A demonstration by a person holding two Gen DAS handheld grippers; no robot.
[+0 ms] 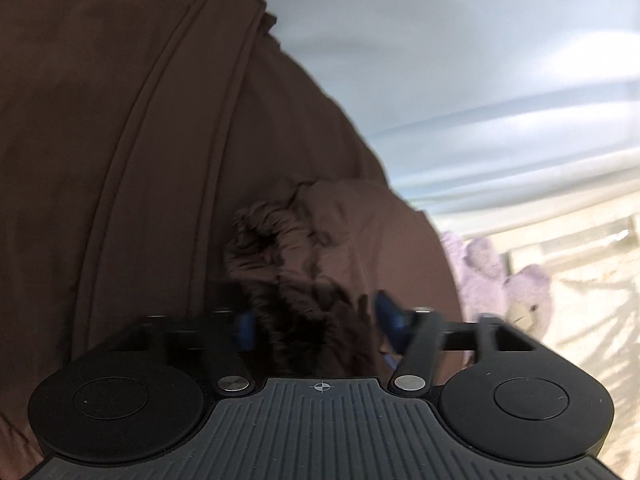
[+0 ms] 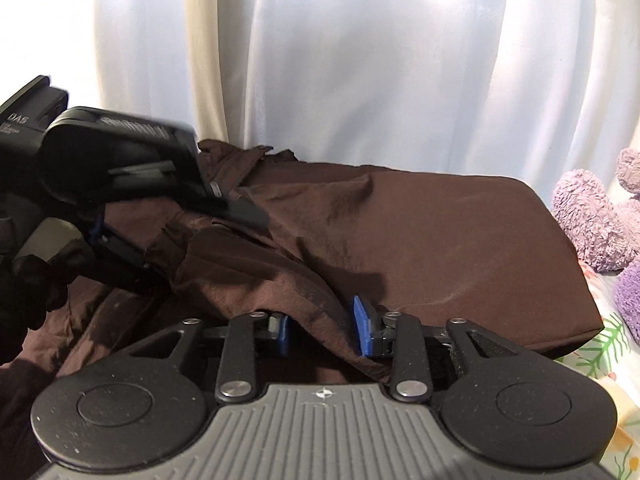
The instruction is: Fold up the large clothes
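A large dark brown garment lies spread over the bed and fills the left of the left wrist view. My left gripper has a bunched, wrinkled fold of it packed between its blue pads, which press on it. In the right wrist view the same garment lies partly folded, and the left gripper bites into a raised fold at the left. My right gripper stands low over the front edge of the cloth. A ridge of fabric runs between its blue pads, and the right pad stands clear of it.
A purple plush toy sits at the right, beside the garment's folded end, also visible as the plush toy. Pale curtains hang behind. A floral sheet shows at the lower right. A black-gloved hand holds the left gripper.
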